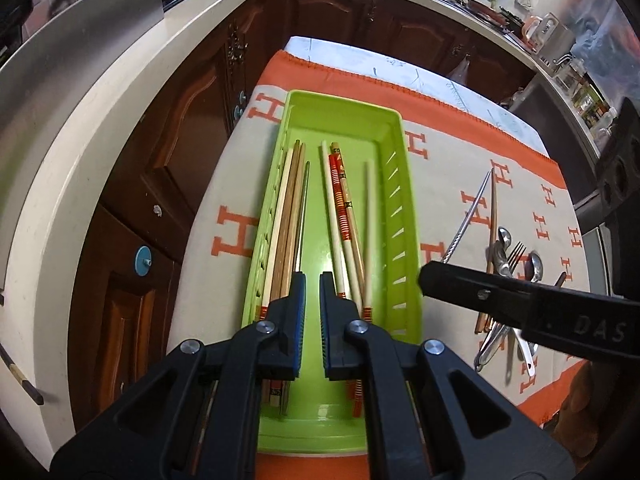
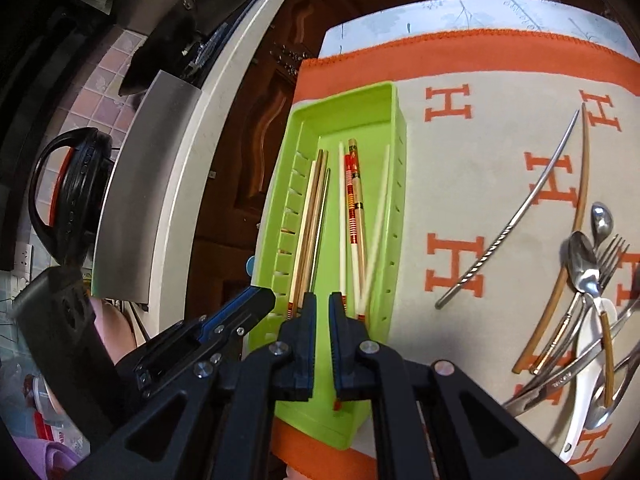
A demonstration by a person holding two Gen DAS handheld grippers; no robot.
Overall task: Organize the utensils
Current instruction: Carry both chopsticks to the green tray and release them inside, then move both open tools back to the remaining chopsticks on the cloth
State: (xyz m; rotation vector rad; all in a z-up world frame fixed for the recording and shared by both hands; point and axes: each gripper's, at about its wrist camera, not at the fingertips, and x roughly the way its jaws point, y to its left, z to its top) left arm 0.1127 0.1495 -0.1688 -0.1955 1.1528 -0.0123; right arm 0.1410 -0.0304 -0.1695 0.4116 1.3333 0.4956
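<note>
A green tray point(image 1: 348, 104) point(image 2: 344, 100) lies on the orange-and-cream cloth and holds several chopsticks: a wooden bundle point(image 1: 288, 220) along its left wall, red-patterned ones point(image 1: 340, 200) in the middle, and a white chopstick point(image 1: 370, 216) point(image 2: 378, 224), blurred in the right wrist view, on the right. My left gripper point(image 1: 313, 284) point(image 2: 264, 300) hovers over the tray's near end, narrowly open and empty. My right gripper point(image 2: 323, 300) point(image 1: 426, 280) is beside it, also narrowly open and empty. A metal chopstick point(image 2: 512, 216), a wooden chopstick point(image 2: 576, 216) and a cutlery pile point(image 2: 592, 280) point(image 1: 508, 272) lie right of the tray.
The cloth point(image 1: 240, 184) covers a small table whose left edge runs close to dark wooden cabinets point(image 1: 180, 152) under a pale countertop point(image 1: 100, 120). A black kettle point(image 2: 76, 200) and a steel panel point(image 2: 152, 184) stand on that counter. A person's hand point(image 2: 112, 332) shows at lower left.
</note>
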